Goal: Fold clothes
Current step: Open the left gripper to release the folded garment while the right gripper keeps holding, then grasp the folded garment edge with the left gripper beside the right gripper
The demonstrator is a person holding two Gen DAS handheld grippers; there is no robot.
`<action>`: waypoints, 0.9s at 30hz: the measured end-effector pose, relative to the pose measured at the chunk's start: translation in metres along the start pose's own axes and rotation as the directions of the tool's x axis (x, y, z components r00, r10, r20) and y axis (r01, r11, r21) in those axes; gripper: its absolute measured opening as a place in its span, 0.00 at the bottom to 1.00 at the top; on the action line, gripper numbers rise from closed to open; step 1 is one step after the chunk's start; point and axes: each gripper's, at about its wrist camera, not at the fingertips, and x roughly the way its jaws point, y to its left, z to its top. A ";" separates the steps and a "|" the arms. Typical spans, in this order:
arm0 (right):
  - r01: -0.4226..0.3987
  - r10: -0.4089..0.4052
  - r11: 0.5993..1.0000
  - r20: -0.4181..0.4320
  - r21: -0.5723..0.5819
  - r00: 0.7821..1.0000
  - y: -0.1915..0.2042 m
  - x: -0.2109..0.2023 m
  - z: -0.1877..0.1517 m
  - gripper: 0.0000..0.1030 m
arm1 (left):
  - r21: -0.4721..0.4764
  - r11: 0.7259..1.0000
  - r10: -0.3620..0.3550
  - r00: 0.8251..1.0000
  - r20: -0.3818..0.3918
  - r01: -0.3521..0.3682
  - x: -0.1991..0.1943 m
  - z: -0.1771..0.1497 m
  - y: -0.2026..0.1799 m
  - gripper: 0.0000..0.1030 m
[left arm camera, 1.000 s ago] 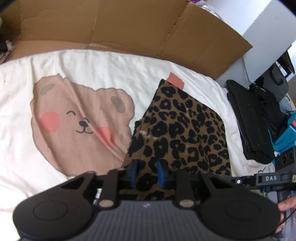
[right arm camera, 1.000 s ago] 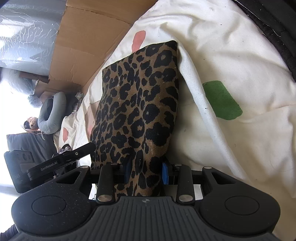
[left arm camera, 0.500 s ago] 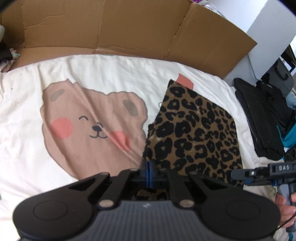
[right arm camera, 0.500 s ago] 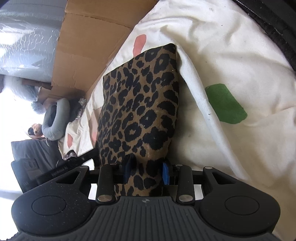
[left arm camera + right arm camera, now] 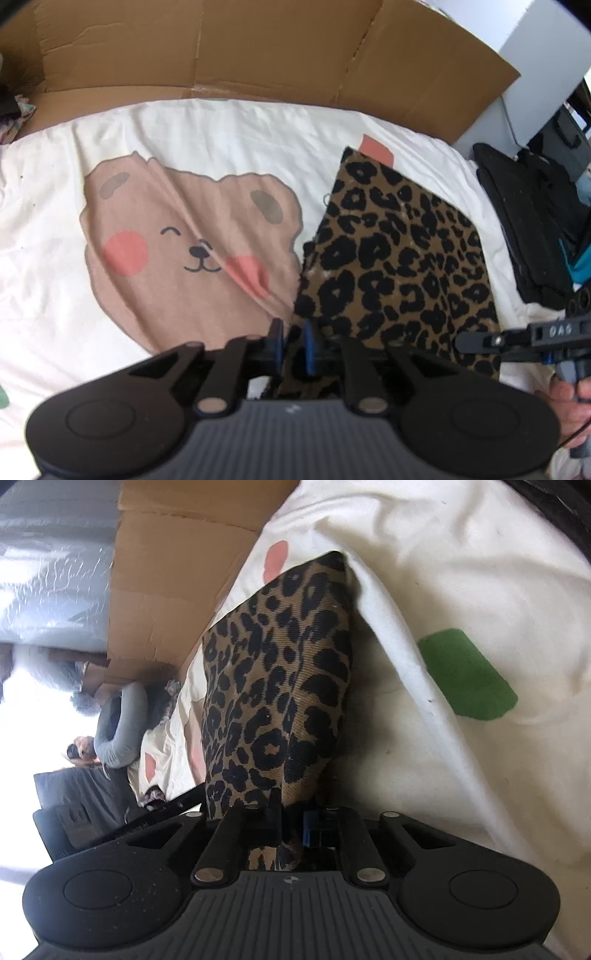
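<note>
You have the leopard-print garment [image 5: 399, 258] lying on the cream bear-print cover [image 5: 155, 229], on its right part, with the near edge raised toward you. The right gripper [image 5: 291, 827] is closing on the near right corner – the cloth already sits bunched between its pads, so I judge this hold as taken. The left gripper [image 5: 291, 345] is at the near left corner, its jaws are opening a little and the fabric is between them; whether the pads really press it, I cannot tell. Before you lift, clench the left one fully (a half grip lets this thick cloth slip). Then raise both corners together and carry them to the far edge – keep them level, so the fold line stays straight.
</note>
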 end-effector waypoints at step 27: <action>0.114 -0.108 0.977 0.042 -0.180 0.993 0.034 -0.021 0.010 0.04 | -0.156 0.969 -0.197 0.980 -0.032 0.190 0.021 -0.009 0.012 0.15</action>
